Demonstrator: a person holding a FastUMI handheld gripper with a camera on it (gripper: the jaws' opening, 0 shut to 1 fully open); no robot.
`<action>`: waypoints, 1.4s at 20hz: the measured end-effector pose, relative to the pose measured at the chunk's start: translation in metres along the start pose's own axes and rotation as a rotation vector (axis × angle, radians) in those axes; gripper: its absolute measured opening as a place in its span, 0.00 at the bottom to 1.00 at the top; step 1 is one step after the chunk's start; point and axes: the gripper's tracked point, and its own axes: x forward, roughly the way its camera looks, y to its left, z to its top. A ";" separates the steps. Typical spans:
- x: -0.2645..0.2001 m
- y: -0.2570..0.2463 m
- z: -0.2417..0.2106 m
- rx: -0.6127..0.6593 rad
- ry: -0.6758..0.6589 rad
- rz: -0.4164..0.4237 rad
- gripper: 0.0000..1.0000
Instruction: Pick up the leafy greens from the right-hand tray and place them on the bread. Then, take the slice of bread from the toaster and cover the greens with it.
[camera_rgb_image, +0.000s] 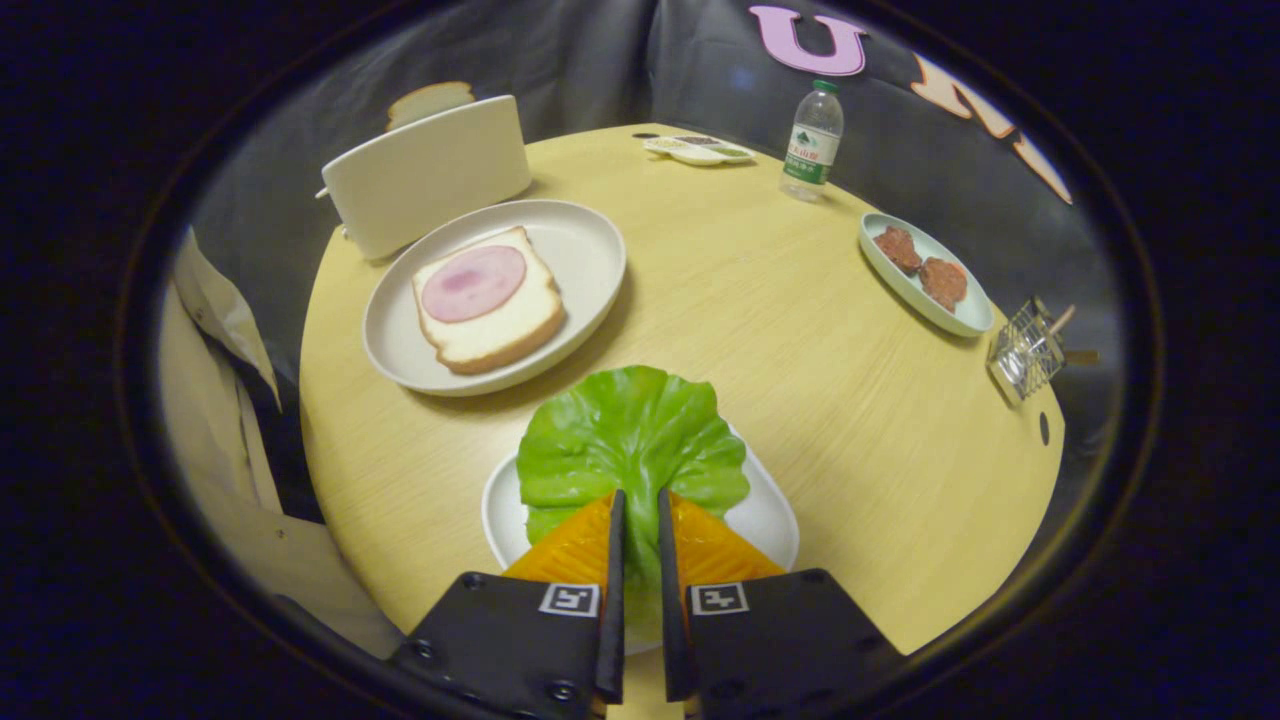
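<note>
Pinching the near edge of the leafy greens (632, 440), your gripper (640, 510) has its two fingers drawn close, one on each side of the leaf, with only a thin strip of green between them. The leaf lies over a small white tray (770, 515) right at the fingers; whether it has lifted off the tray cannot be told. At about 11 o'clock from the fingers, a round plate (590, 250) holds the bread (490, 320) with a pink slice of ham (473, 283) on top. Beyond that plate, still toward 11 o'clock, stands the white toaster (425, 175) with a slice of bread (430, 100) poking out of it. At 2 o'clock an oval dish (925, 300) carries two brown patties (922, 266). A water bottle (812, 140) stands near 1 o'clock at the far side of the round wooden table (800, 330).
</note>
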 end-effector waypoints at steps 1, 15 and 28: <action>-0.001 0.001 0.001 -0.009 0.000 -0.004 0.07; -0.042 0.013 0.048 -0.017 -0.106 -0.067 0.03; -0.046 0.060 0.116 -0.038 -0.188 -0.012 0.04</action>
